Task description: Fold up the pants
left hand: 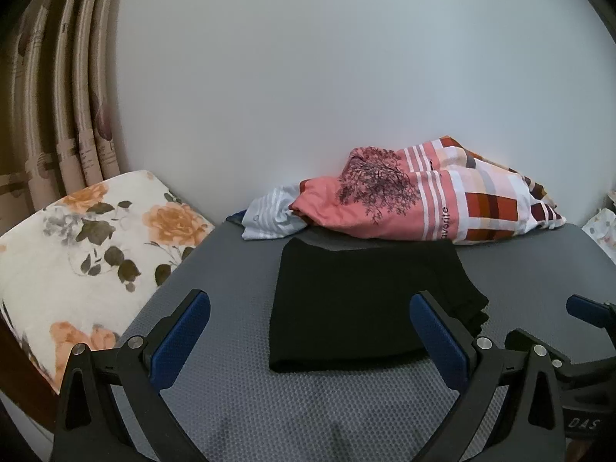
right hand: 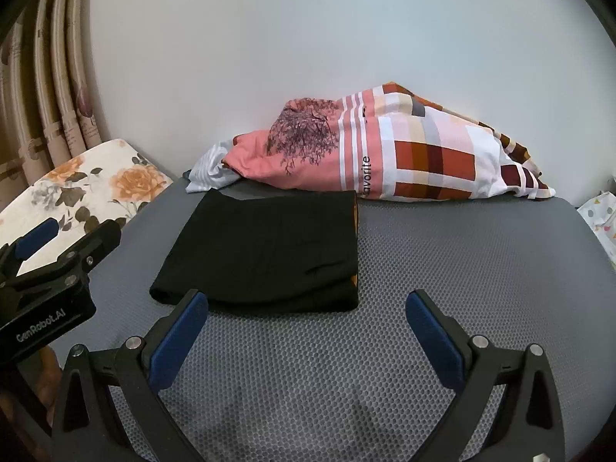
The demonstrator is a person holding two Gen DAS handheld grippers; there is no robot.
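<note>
A: How do the grippers stand?

B: The left gripper (left hand: 310,321) is spread wide with nothing between its blue pads; so is the right gripper (right hand: 307,319). Both hover over the near part of the grey mat (right hand: 442,254).

A: And the pants?

B: The pants (right hand: 265,250) lie folded into a black block on the mat, just beyond the grippers, left of centre in the right view. Bare mat runs to their right and along the near edge.

A: What bounds the far side?

B: A pink cloth (right hand: 385,154) bunched against the wall (right hand: 308,38), just behind the pants. A floral cushion (left hand: 88,246) sits at the mat's left edge.

A: Any writing?

B: "avorite" on the cloth; "GenRobot.AI" on the left gripper's body.
</note>
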